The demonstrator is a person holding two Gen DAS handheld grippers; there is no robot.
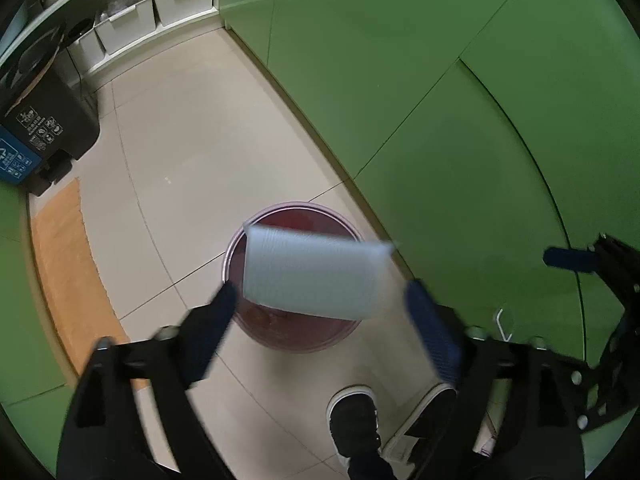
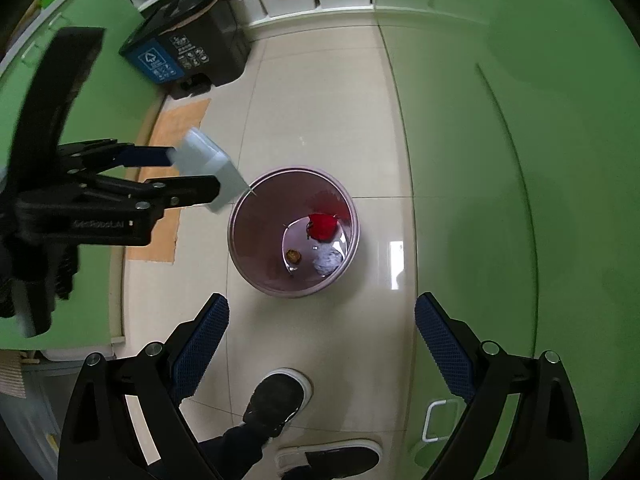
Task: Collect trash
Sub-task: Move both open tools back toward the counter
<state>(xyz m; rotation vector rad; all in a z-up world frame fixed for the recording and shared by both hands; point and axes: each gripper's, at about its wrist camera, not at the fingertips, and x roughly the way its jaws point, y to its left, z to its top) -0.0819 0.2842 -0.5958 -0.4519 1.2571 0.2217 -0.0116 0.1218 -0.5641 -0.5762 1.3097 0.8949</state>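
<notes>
Your pale box (image 1: pixel 314 276) looks light, thin-walled and easy to crush; take such a piece across its flat faces. It sits between the wide-spread jaws of your left gripper (image 1: pixel 320 320), no pad pressing it, just above the near rim of the pink bin (image 2: pixel 256 280). Your right gripper (image 2: pixel 322 340) stands wide and empty.

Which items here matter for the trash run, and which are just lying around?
Job:
- white box, between the open left gripper fingers
- pink bin
- red scrap inside the bin

Just there:
- black recycling bin
- orange mat
- white storage crates
</notes>
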